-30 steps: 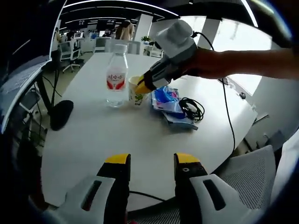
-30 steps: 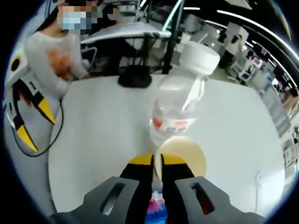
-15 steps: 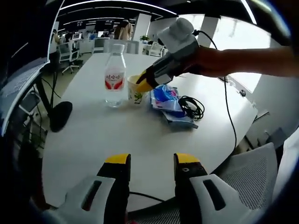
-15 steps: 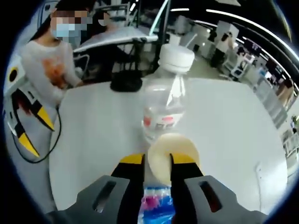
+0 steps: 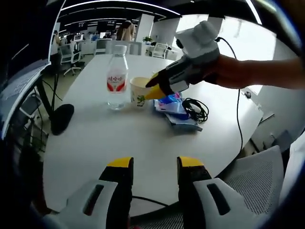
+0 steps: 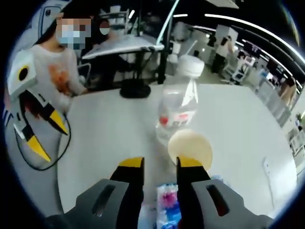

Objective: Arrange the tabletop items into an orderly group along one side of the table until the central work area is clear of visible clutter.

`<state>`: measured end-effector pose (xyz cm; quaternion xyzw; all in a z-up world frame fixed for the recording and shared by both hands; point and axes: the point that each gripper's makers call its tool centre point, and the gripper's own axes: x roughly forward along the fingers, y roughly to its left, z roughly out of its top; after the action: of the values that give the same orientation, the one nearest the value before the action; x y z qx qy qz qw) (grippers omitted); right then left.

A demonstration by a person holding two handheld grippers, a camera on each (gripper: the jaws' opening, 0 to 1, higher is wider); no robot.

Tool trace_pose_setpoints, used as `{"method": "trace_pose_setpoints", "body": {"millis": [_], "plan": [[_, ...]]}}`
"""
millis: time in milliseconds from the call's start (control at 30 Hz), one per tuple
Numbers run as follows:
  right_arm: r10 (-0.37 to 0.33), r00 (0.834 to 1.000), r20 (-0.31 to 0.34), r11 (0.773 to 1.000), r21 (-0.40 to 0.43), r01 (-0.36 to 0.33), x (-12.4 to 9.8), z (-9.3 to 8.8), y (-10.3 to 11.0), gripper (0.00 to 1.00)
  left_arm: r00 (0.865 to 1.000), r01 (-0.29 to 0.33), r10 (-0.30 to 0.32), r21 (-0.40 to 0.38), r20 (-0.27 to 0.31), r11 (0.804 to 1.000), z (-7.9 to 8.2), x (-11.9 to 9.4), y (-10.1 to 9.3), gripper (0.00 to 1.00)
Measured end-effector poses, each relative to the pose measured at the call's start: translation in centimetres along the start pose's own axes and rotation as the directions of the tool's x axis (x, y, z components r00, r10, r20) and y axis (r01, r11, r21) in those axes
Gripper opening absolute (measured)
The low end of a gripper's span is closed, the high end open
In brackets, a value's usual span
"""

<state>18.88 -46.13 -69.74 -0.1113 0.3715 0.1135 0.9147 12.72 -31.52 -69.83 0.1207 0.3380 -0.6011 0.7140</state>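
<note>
1. A white table (image 5: pixel 119 138) is carrying everything.
2. A clear water bottle (image 5: pixel 117 77) is standing just beside a paper cup (image 5: pixel 138 91).
3. A blue packet (image 5: pixel 172 106) and coiled black cable (image 5: pixel 196 110) are lying close by.

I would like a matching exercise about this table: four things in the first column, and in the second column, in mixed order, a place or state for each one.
Things:
1. clear plastic water bottle with red label
2. pale paper cup
3. blue and pink plastic packet
4. coiled black cable

Places or states:
A. lying flat, between the cup and the cable
B. upright, white cap on
C. open mouth up, standing just beside the bottle
D. looped, next to the packet on the side away from the cup

Pairs: 1-B, 2-C, 3-A, 4-D
</note>
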Motion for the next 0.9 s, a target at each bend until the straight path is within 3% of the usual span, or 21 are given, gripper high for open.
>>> {"method": "trace_pose_setpoints", "body": {"millis": [333, 500, 667, 900], "plan": [[-0.061, 0.995, 0.073, 0.998, 0.03, 0.059, -2.1, 1.1, -0.7, 0.25, 1.0, -0.002, 0.002, 0.016, -0.001, 1.0, 0.0, 0.0, -0.2, 0.35], [-0.093, 0.991, 0.096, 0.994, 0.062, 0.088, -3.4, 0.8, -0.7, 0.25, 1.0, -0.006, 0.006, 0.013, 0.001, 1.0, -0.1, -0.1, -0.1, 0.35], [-0.142, 0.986, 0.09, 0.987, 0.09, 0.134, -5.0, -0.8, -0.9, 0.24, 1.0, -0.008, 0.008, 0.01, 0.001, 1.0, -0.1, -0.1, -0.1, 0.35], [-0.203, 0.978, 0.055, 0.968, 0.16, 0.192, -7.6, -4.8, -1.5, 0.24, 1.0, -0.009, 0.009, 0.007, -0.001, 1.0, -0.1, 0.0, -0.2, 0.35]]}}
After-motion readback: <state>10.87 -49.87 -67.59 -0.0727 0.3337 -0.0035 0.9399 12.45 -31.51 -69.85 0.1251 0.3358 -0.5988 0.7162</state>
